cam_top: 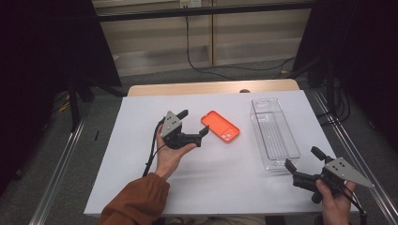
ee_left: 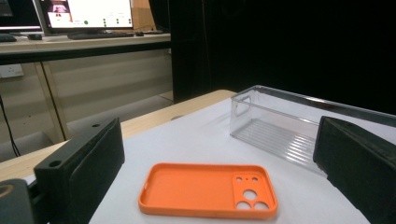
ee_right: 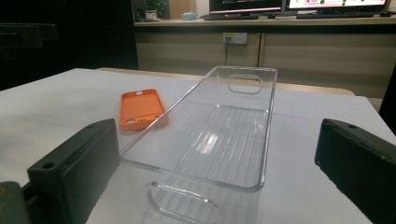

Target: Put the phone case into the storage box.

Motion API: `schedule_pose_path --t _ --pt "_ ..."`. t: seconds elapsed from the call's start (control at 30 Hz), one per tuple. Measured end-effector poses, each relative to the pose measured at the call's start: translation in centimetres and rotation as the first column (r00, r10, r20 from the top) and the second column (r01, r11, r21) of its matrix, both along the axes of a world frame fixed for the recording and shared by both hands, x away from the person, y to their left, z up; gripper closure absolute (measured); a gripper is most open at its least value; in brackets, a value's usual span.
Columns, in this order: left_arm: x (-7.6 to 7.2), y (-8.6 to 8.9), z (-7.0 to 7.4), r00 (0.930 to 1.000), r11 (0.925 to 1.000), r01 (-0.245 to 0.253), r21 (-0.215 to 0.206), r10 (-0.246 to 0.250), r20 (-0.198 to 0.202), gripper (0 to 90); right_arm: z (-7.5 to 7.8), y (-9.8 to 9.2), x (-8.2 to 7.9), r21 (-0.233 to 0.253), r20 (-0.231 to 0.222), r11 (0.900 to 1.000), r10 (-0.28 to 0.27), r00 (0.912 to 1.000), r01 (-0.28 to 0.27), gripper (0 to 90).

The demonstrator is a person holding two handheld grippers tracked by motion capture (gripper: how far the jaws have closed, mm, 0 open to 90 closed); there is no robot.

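Note:
An orange phone case (cam_top: 220,126) lies inside-up on the white table cover, its camera cutouts toward the near end. My left gripper (cam_top: 194,123) is open just left of it, jaws pointing at it, nothing between them. In the left gripper view the phone case (ee_left: 208,190) lies between and just beyond the wide-apart jaws. A clear plastic bin (cam_top: 273,132) stands right of the case, empty. My right gripper (cam_top: 303,158) is open at the bin's near right corner. The right gripper view looks along the bin (ee_right: 219,135), with the phone case (ee_right: 141,108) to its left.
The white cover (cam_top: 141,154) ends on a wooden table edge (cam_top: 211,87) at the back. Black frame posts and a hanging cable (cam_top: 190,51) stand beyond the table. A desk with monitors (ee_left: 84,14) is far behind.

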State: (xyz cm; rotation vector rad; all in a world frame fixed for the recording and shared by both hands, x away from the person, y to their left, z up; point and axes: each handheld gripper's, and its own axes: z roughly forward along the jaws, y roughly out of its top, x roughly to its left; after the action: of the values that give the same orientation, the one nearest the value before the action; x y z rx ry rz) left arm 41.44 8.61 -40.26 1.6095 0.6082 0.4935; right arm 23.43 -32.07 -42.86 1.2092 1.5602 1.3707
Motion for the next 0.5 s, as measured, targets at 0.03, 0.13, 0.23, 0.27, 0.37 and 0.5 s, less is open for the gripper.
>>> schedule_pose_path --t 0.03,0.13,0.23,0.27,0.37,0.5 --pt "0.2 0.0 0.1 1.0 1.0 -0.002 -0.001 0.002 0.007 1.9 0.0 0.0 0.0 -0.001 -0.001 1.0 0.001 1.0 -0.001 0.0" --pt "0.6 -0.3 0.2 1.0 0.9999 -0.003 -0.014 0.003 -0.002 1.9 0.0 0.0 0.0 0.0 -0.001 1.0 0.0 1.0 0.0 0.0" --pt "1.1 -0.6 0.2 1.0 0.9999 -0.006 -0.013 0.006 0.002 1.9 0.0 0.0 0.0 -0.001 -0.001 1.0 0.001 1.0 -0.001 0.0" --pt "1.2 -0.8 0.2 1.0 0.9998 -0.008 -0.019 0.008 -0.002 1.9 0.0 0.0 0.0 -0.001 0.0 1.0 0.001 1.0 -0.001 0.0" --pt "1.6 -1.2 0.1 0.9999 0.9993 -0.013 -0.034 0.013 -0.002 1.9 0.0 0.0 0.0 -0.001 0.001 1.0 0.001 1.0 -0.001 0.0" --pt "2.1 -2.0 0.0 1.0 0.9998 -0.005 -0.018 0.005 0.006 1.9 0.0 0.0 0.0 -0.001 -0.001 1.0 0.003 1.0 -0.003 0.0"
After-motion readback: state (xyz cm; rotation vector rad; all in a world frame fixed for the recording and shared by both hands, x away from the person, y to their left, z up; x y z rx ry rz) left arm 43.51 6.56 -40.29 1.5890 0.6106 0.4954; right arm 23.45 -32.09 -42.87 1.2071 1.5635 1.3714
